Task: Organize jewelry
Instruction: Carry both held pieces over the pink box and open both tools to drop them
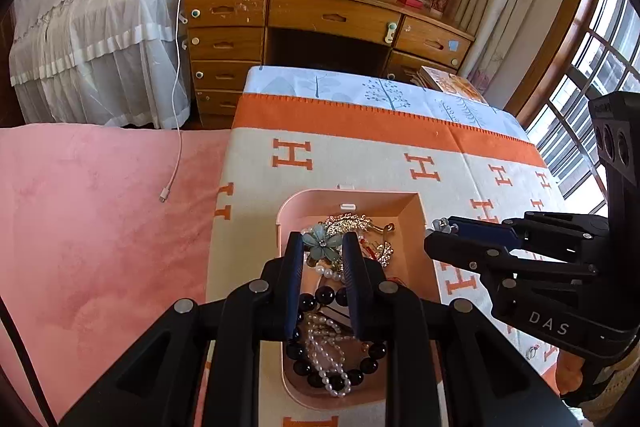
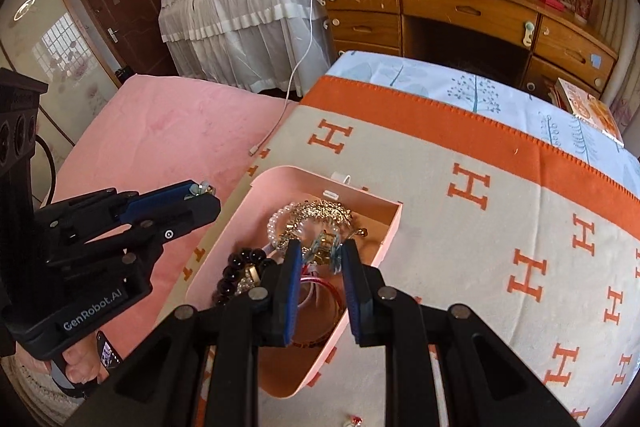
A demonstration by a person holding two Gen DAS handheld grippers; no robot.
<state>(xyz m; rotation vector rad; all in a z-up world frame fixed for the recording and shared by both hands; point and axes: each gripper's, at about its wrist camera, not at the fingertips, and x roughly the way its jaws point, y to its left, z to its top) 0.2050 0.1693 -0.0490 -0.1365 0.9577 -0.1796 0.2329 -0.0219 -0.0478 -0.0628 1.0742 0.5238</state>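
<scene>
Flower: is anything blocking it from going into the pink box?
Nothing visible blocks it. The left tongs grip the flower, and the box lies open, no lid over it. It already holds pearls and black beads, so the flower would likely land on those. The right tongs, holding a trinket, are off to the side.

I'm seeing the pink jewelry box (image 1: 416,227) lying open on the H-patterned blanket, heaped with pieces: a pale blue flower brooch (image 1: 322,242) sitting above a dark bead bracelet (image 1: 320,297), white pearl strands (image 1: 328,355) tangling below, a gold leaf brooch (image 1: 352,221) resting farthest back.
</scene>
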